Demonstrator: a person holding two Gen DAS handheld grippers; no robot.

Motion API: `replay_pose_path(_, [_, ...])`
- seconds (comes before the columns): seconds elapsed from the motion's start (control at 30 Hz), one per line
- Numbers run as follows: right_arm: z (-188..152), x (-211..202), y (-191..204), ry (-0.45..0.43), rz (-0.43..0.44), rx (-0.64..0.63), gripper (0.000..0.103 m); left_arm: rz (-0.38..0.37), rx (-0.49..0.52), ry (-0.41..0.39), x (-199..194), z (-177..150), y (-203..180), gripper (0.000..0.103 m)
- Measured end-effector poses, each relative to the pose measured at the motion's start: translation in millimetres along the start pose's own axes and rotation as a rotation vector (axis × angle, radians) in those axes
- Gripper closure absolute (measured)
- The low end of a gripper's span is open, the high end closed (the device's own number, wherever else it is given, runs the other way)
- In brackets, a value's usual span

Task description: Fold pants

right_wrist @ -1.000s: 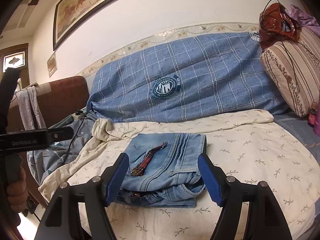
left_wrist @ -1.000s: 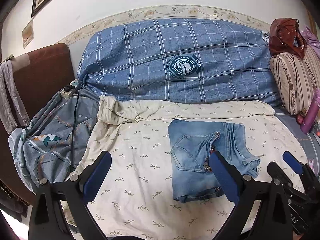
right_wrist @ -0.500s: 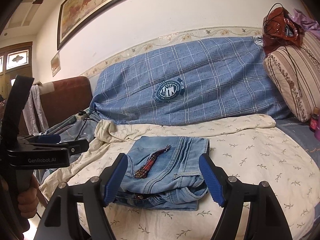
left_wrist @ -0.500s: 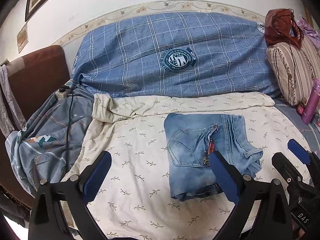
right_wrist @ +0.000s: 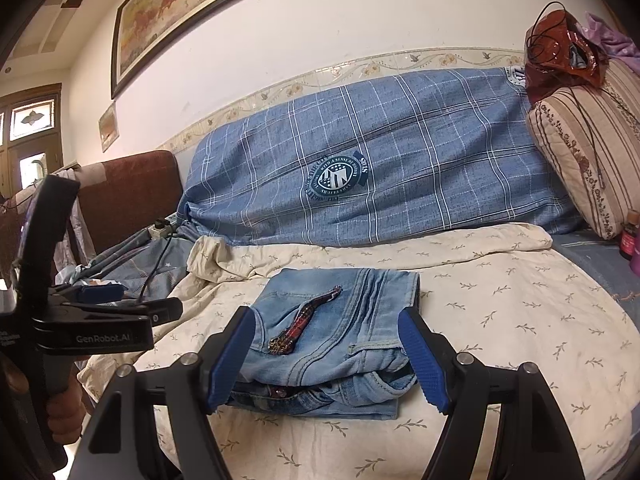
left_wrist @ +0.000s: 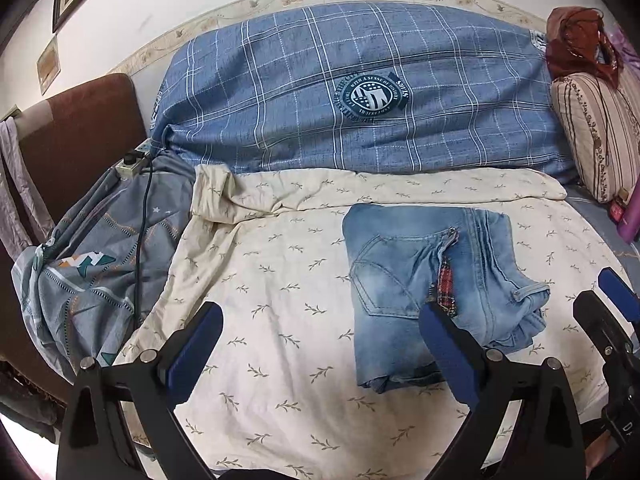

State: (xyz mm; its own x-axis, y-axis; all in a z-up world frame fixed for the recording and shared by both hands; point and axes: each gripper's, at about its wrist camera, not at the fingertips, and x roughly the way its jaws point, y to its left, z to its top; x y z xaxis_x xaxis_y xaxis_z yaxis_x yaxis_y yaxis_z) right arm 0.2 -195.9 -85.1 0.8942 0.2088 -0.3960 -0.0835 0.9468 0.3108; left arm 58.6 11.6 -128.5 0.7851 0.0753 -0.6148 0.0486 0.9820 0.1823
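The light-blue jeans [left_wrist: 404, 292] lie folded into a compact stack on the cream leaf-print sheet [left_wrist: 280, 280], a red plaid lining strip showing on top. My left gripper [left_wrist: 320, 344] hovers open over bare sheet, the stack just beyond its right finger [left_wrist: 448, 352]. In the right wrist view the same jeans [right_wrist: 352, 320] lie just ahead of my right gripper [right_wrist: 326, 320], seen between its spread blue pads, which press on nothing. The right gripper [left_wrist: 612, 308] also shows at the left view's right edge, apart from the jeans. A hand [right_wrist: 60, 412] holds the left gripper [right_wrist: 120, 304].
A blue plaid bolster [left_wrist: 360, 100] runs along the wall behind. A striped cushion [left_wrist: 592, 132] with a brown bag [left_wrist: 576, 40] on it stands at the right, with bottles [right_wrist: 628, 240] beside it. A grey-blue sheet [left_wrist: 92, 264], a power strip [left_wrist: 132, 162] and a cable lie at the left.
The left gripper has sunk a little toward the bed and shows more fully in the right view. The right gripper and the jeans have stayed put.
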Motion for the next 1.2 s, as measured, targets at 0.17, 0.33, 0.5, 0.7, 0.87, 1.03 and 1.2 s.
replay_pose_path(0.17, [-0.8, 5.4, 1.1, 0.016, 0.001, 0.008, 0.025, 0.014, -0.007, -0.007, 0.5, -0.4, 3.8, 0.005])
replay_pose_path(0.33, [-2.9, 12.7, 3.0, 0.042, -0.001, 0.006, 0.025, 0.019, -0.016, -0.007, 3.3, -1.5, 6.5, 0.005])
replay_pose_path(0.5, [-5.6, 18.4, 5.4, 0.067, -0.011, -0.001, 0.025, 0.023, -0.014, -0.017, 3.8, -1.9, 6.9, 0.005])
replay_pose_path(0.7, [-5.9, 20.0, 5.7, 0.07, -0.009, 0.001, 0.025, 0.022, -0.004, -0.03, 2.4, -1.6, 4.6, 0.005])
replay_pose_path(0.87, [-6.5, 21.0, 6.2, 0.071, -0.007, 0.002, 0.025, 0.009, -0.011, -0.037, 0.8, -1.1, 5.0, 0.005])
replay_pose_path(1.03, [-5.9, 22.0, 6.6, 0.074, -0.003, 0.002, 0.025, 0.013, -0.01, -0.017, 1.7, 0.4, 3.6, 0.005])
replay_pose_path(1.2, [-5.9, 22.2, 7.8, 0.071, -0.001, 0.002, 0.025, 0.01, -0.01, -0.032, -1.0, 1.6, 3.4, 0.005])
